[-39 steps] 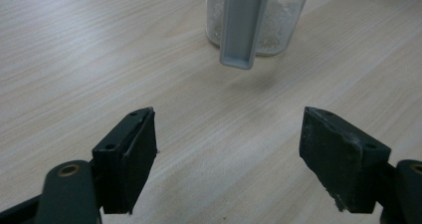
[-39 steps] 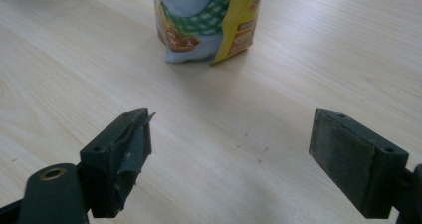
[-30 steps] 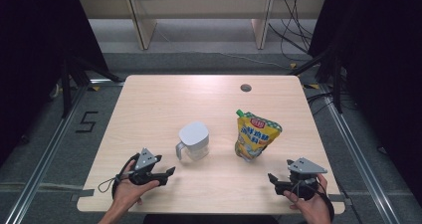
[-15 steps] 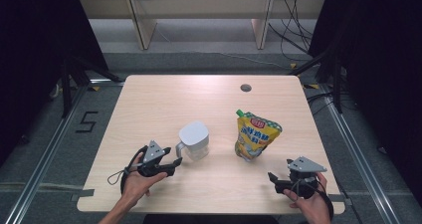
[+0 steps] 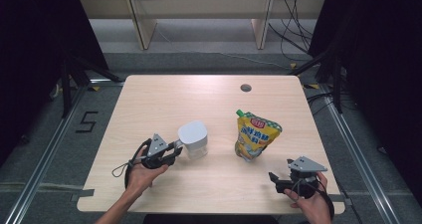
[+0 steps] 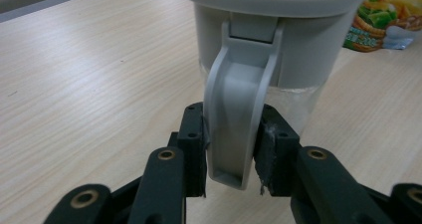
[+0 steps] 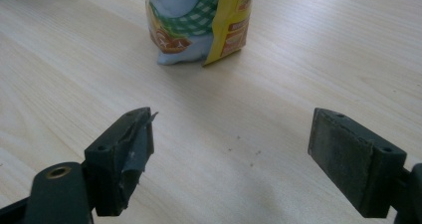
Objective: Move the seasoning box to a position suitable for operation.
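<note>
A white-lidded jug (image 5: 193,139) with a clear lower body stands left of the table's centre. Its grey handle (image 6: 239,114) points toward my left gripper (image 5: 175,147). In the left gripper view that gripper (image 6: 231,149) has just been closing its jaws, and both pads now press on the handle's sides. A yellow stand-up pouch (image 5: 256,137) with a green spout stands upright to the jug's right. My right gripper (image 5: 276,180) rests near the front right corner, open and holding nothing. In the right gripper view the pouch (image 7: 199,20) stands a short way ahead of the wide-spread jaws (image 7: 231,149).
The wooden table (image 5: 149,99) has a round cable hole (image 5: 245,88) near its far edge. Shelving legs and cables lie on the floor beyond. Bare tabletop lies behind the jug and pouch.
My left gripper moved right to the jug and closed its jaws around the handle. The right gripper, the jug and the pouch have stayed in place.
</note>
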A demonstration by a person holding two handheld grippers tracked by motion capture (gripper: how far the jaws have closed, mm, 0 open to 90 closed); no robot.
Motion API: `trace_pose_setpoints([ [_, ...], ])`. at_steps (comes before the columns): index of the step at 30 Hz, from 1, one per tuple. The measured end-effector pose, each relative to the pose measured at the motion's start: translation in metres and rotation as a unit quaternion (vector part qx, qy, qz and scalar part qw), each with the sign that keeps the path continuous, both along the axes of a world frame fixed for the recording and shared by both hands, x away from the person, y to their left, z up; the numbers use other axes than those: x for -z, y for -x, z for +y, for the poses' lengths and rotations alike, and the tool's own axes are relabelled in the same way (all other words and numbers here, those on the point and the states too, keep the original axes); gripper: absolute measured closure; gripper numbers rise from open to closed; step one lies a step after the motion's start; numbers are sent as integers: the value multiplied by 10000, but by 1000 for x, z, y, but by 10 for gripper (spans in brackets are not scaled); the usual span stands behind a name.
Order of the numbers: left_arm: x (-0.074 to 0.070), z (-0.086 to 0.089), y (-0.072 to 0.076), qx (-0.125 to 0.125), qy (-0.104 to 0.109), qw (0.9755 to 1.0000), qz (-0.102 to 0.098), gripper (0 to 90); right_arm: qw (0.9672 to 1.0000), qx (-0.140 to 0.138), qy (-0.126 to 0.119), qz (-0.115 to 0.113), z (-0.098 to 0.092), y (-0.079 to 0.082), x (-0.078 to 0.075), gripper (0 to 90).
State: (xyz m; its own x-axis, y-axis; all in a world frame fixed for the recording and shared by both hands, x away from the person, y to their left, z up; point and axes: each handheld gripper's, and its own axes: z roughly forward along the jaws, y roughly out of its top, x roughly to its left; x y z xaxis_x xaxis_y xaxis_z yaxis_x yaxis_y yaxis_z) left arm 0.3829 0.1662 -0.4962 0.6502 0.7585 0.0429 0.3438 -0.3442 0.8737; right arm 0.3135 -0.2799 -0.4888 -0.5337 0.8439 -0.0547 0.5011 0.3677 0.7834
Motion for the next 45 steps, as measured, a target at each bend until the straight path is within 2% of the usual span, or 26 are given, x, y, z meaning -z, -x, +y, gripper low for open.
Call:
trace_pose_setpoints([
  [1, 1, 0, -1, -66, 41, 10000, -9, 679, 10000, -4, 0, 1, 0, 0, 0, 190],
  [2, 0, 1, -2, -75, -29, 10000, -27, 680, 10000, 1, 6, 3, 0, 0, 0, 190],
  [3, 1, 1, -3, -72, 11, 10000, -29, 680, 10000, -30, -7, 9, 1, -1, 1, 190],
  [5, 1, 0, -7, -73, -69, 9999, -73, 682, 9999, 33, -47, 111, 2, 0, 0, 190],
  [8, 2, -1, -12, -139, 32, 9999, -10, 693, 10000, -1, 4, 19, 1, 0, 0, 192],
  [11, 2, 1, -19, -54, -25, 10000, -48, 700, 10000, -2, -13, 38, 2, 0, 0, 193],
  [12, 2, 2, -20, -30, -32, 10000, -61, 702, 9999, 14, -57, 118, 2, 1, 0, 194],
  [13, 2, 2, -21, 1, 19, 10000, -44, 702, 10000, -14, -12, 38, 1, 0, 0, 194],
  [15, 3, 3, -22, 97, 50, 9999, -49, 703, 10000, -9, -15, 34, 1, 0, 0, 195],
  [16, 3, 5, -22, 180, 58, 9998, -58, 702, 9999, 19, -65, 135, 2, 1, 0, 195],
  [19, 2, 4, -19, 312, 47, 9995, -35, 702, 9997, -80, -73, 202, 1, 0, 0, 195],
  [22, 2, -1, -12, 545, 47, 9985, -35, 702, 9997, -81, -73, 211, 1, 0, 0, 196],
  [26, 0, -4, -2, 729, 7, 9973, 40, 700, 9997, -100, -82, 212, 0, 0, 0, 195],
  [28, 1, -4, 2, 747, 72, 9972, 64, 700, 9997, -111, -81, 216, 0, 0, 0, 196],
  [29, 0, -3, 4, 786, 26, 9969, 61, 699, 9997, -113, -80, 217, 0, 0, 0, 196],
  [30, 1, -4, 6, 759, 101, 9970, 117, 699, 9997, -132, -67, 209, 0, 0, 0, 196],
  [37, 0, -6, 14, 894, 46, 9959, 96, 697, 9999, -55, -43, 130, 1, 1, 0, 196],
  [38, 1, -6, 15, 875, 96, 9960, 138, 697, 9999, -58, -38, 128, 1, 1, 0, 196],
  [40, 0, -7, 17, 963, 55, 9953, 103, 697, 9999, -34, -54, 148, 1, 1, 0, 196],
  [43, 1, -9, 20, 1040, 135, 9944, 151, 696, 9999, -60, -40, 145, 1, 0, 1, 196],
  [45, 1, -10, 21, 1126, 99, 9936, 82, 696, 9999, -58, -44, 146, 2, 0, 1, 196],
])
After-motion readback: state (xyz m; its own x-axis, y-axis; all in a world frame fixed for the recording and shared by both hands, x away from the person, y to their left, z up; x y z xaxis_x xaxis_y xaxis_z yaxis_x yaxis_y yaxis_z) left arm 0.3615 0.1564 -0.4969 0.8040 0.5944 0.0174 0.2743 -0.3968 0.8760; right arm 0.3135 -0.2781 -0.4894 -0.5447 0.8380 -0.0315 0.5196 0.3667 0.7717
